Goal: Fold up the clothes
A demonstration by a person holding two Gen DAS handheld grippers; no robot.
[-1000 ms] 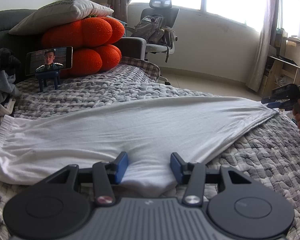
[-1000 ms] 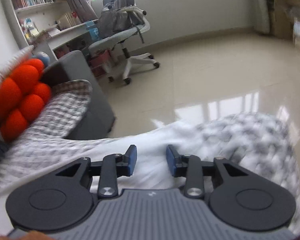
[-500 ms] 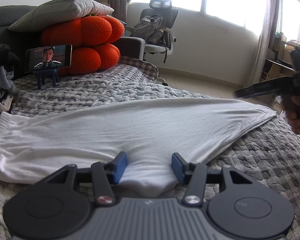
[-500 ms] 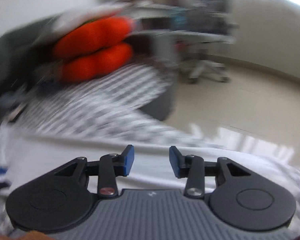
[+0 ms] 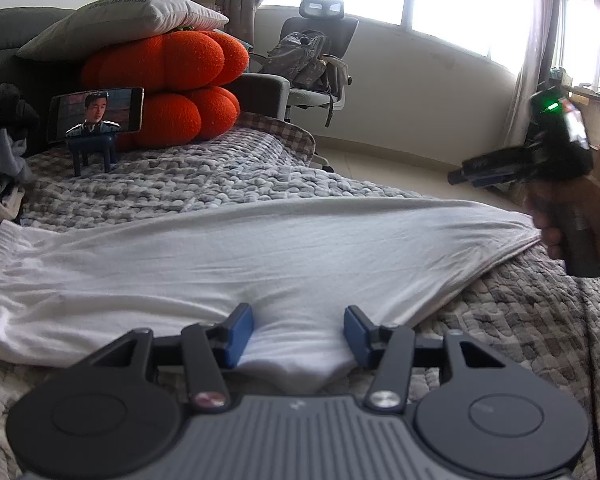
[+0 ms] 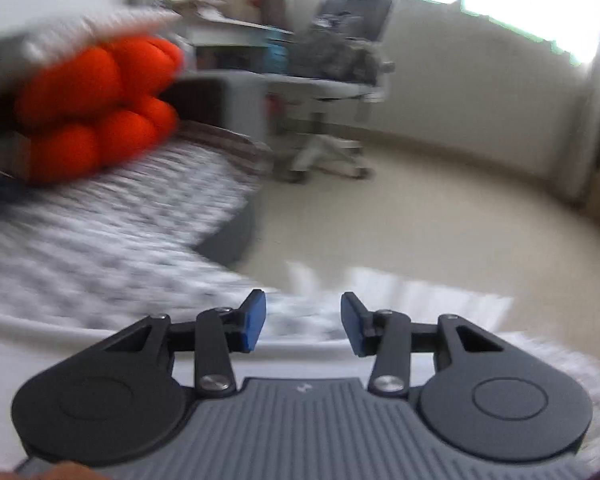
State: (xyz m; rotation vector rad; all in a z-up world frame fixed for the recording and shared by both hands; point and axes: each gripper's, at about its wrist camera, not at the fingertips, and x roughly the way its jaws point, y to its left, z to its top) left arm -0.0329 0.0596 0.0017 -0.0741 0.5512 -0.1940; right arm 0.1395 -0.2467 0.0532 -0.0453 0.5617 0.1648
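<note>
Left wrist view, left hand-held gripper [image 5: 299,334] parted around white garment [image 5: 260,256] fold, right hand-held gripper [image 6: 303,326] just widened, empty.

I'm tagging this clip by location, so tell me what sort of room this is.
Most likely a lived-in bedroom or study at home: a white garment is spread on a grey quilt, stacked orange cushions lean nearby, and an office chair stands by big windows.
</note>
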